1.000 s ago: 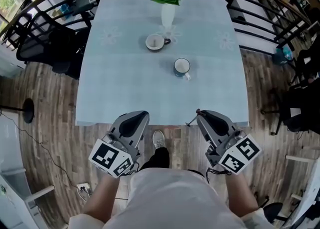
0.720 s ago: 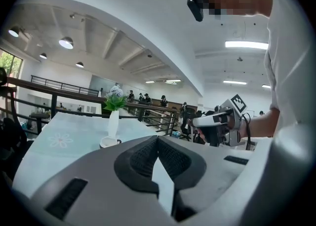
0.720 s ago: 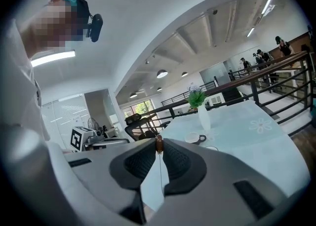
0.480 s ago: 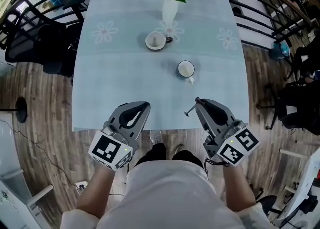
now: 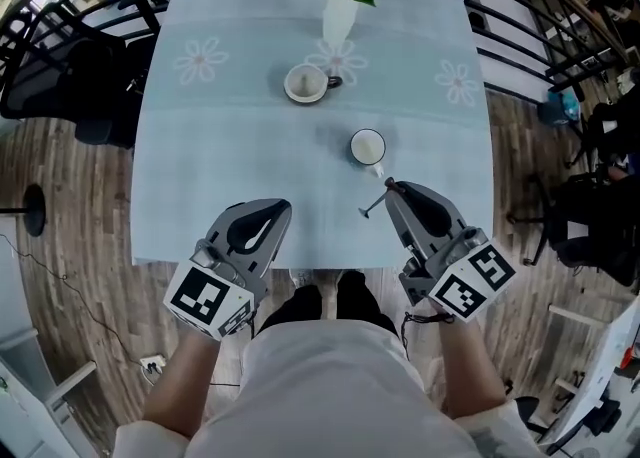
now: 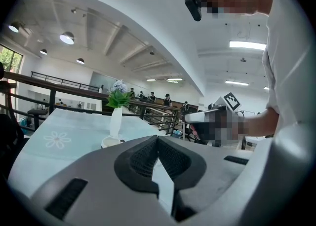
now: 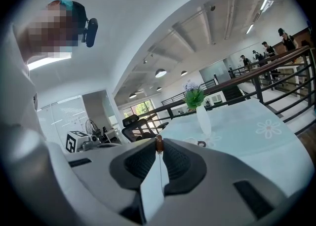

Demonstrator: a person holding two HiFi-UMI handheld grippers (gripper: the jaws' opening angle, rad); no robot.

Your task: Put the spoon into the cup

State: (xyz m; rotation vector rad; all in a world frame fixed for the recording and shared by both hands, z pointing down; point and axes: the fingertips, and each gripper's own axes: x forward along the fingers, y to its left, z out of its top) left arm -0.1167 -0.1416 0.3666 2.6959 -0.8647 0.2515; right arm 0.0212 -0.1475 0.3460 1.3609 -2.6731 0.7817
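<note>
**Operator:** Why is the spoon carried like this?

**Observer:** You've pinched the spoon (image 5: 372,208) by one end in your right gripper (image 5: 388,186). The rest juts out to the left, above the table (image 5: 200,176) near its front edge. I'd judge that leaves a free length to lower into a cup. I can't tell which end is pinched.

**Operator:** Where's the cup?

**Observer:** The near cup (image 5: 367,147) stands upright just ahead of that gripper, apart from the spoon. A far cup (image 5: 306,83) sits beside the vase (image 5: 338,21). The near one looks like your target, since it's the closer.

**Operator:** And the jaws?

**Observer:** The right jaws are clenched on the spoon. In the right gripper view its thin shaft runs edge-on between the pads (image 7: 140,161), which are only a sliver apart. Your left gripper (image 5: 283,206) is closed with its pads meeting on nothing. It hangs beside the right one, clear of both cups.

**Operator:** Any risk?

**Observer:** A shaft that thin could swivel in the grip, so tip it in gently.
</note>
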